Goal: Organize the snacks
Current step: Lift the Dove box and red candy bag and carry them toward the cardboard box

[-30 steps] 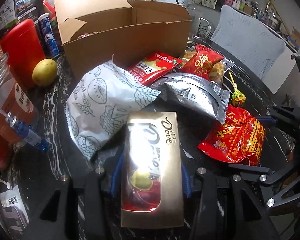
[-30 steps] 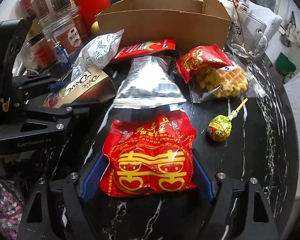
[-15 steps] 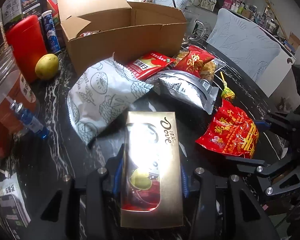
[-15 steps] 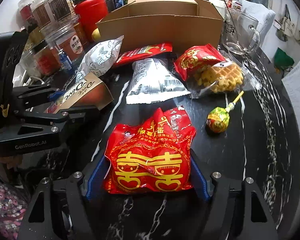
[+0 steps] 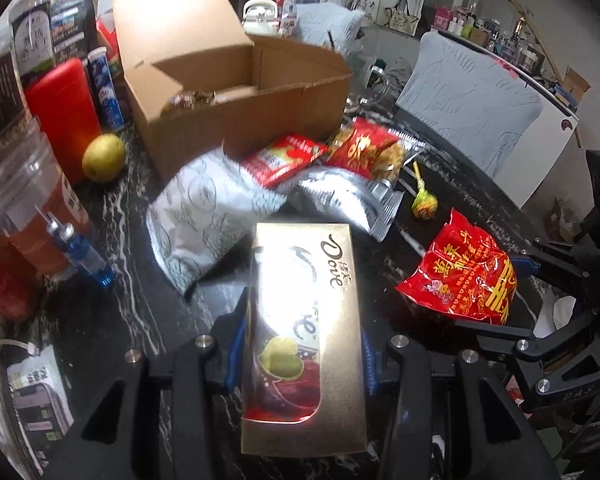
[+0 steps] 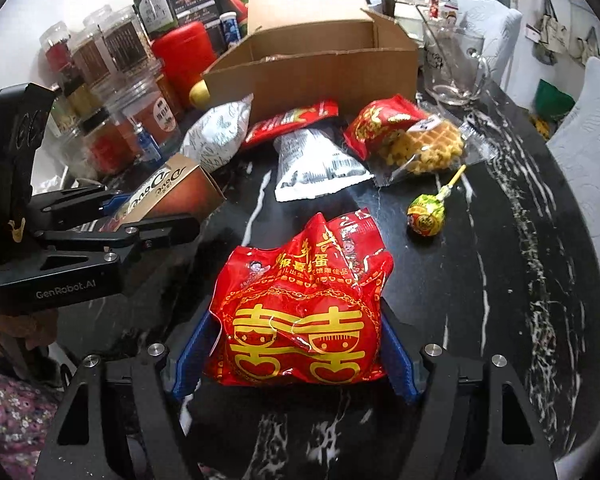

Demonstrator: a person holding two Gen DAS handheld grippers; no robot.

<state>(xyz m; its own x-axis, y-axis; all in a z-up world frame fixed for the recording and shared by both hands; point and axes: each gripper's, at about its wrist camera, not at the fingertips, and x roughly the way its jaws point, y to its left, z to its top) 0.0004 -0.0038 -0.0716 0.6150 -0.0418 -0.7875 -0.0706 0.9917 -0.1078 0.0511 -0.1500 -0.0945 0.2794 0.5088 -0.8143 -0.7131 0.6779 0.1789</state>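
My left gripper (image 5: 302,354) was clamped on the long gold Dove chocolate box with a clear window (image 5: 302,336), its blue pads pressed against both long sides, the box pointing toward the open brown cardboard box (image 5: 236,92) at the back of the black marble-veined table (image 6: 500,264). My right gripper (image 6: 294,354) was closed on the crinkled red foil packet with gold double-happiness characters (image 6: 304,312), both blue pads touching its sides (the foil bulged upward between them). Between the grippers and the carton lay a white patterned pouch (image 5: 208,216), a flat red sachet (image 6: 292,122), a silver foil packet (image 6: 316,162), a red-topped clear waffle packet (image 6: 412,138) and a green-wrapped lollipop on a yellow stick (image 6: 426,216), the lollipop lying apart from the others. A yellow lemon (image 5: 103,157) sat beside the carton's left corner.
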